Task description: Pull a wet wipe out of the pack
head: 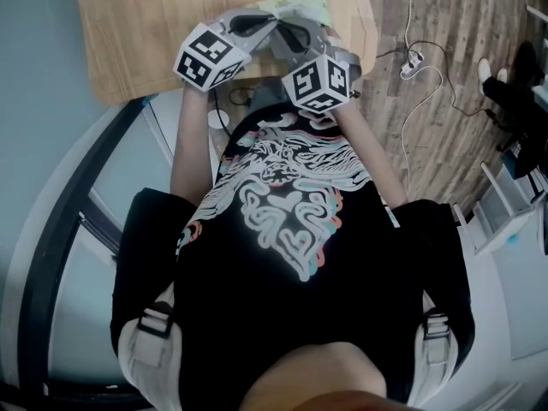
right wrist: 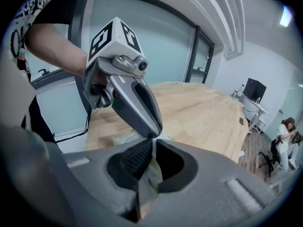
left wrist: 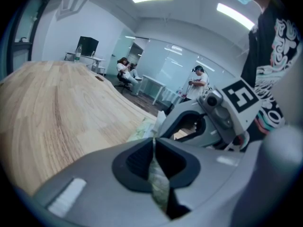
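pack: pale-green soft plastic wet-wipe pack [head: 301, 5] sits at the near edge of the worktop, right between the two tool tips. Can't tell if it rests flat or is lifted a bit.
wipe: no loose white sheet visible in any view, so I judge it's not out yet.
left tool: left tool [left wrist: 154, 139] has its jaws closed down to a sliver, pinching a thin pale-green fold of the wet-wipe pack. Can't tell if that fold is wrapper film or a wipe edge.
right tool: right tool [right wrist: 153, 142] is the same, jaws nearly together with a thin greenish sheet clamped between the ribbed pads. The tips of both tools meet almost nose to nose over the pack.
worktop: light wooden worktop [head: 145, 24], bare around the pack. The person stands close to its edge with both forearms angled down toward it.
step: looks like grip-and-open, with both tools holding the pack material and the pull not begun.
next: one tool has to anchor the pack while the other draws away in a steady straight line. Keep the pinch firm, because thin film can slip or tear.
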Demonstrator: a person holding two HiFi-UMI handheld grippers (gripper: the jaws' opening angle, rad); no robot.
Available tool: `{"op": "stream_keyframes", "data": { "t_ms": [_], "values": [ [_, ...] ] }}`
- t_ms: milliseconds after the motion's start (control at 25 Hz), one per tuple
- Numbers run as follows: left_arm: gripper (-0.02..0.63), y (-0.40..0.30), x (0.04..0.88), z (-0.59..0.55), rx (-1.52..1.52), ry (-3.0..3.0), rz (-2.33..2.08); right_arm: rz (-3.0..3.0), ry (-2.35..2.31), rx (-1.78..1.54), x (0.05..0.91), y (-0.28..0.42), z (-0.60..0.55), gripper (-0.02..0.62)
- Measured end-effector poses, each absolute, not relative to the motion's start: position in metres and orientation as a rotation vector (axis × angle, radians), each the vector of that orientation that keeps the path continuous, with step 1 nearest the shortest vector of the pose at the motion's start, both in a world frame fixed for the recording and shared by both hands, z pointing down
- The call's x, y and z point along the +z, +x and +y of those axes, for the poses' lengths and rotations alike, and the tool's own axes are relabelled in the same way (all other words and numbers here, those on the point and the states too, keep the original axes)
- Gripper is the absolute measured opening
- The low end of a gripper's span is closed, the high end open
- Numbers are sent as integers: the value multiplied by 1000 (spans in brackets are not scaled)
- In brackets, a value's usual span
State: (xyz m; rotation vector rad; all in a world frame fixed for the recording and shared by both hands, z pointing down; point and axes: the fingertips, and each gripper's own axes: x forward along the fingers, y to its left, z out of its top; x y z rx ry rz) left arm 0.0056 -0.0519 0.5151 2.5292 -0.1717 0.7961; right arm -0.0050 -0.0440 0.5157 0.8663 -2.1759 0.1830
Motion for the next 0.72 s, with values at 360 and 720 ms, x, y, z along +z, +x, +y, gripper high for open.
{"op": "stream_keyframes", "data": {
  "t_ms": [360, 720],
  "values": [
    [5, 4, 513, -49, 793, 2527, -191, -2175, 870, 181, 516, -4, -43, 25],
    [3, 0, 511, -50, 777, 2509, -211, -2176, 871, 175, 515, -6, -43, 25]
  ]
}}
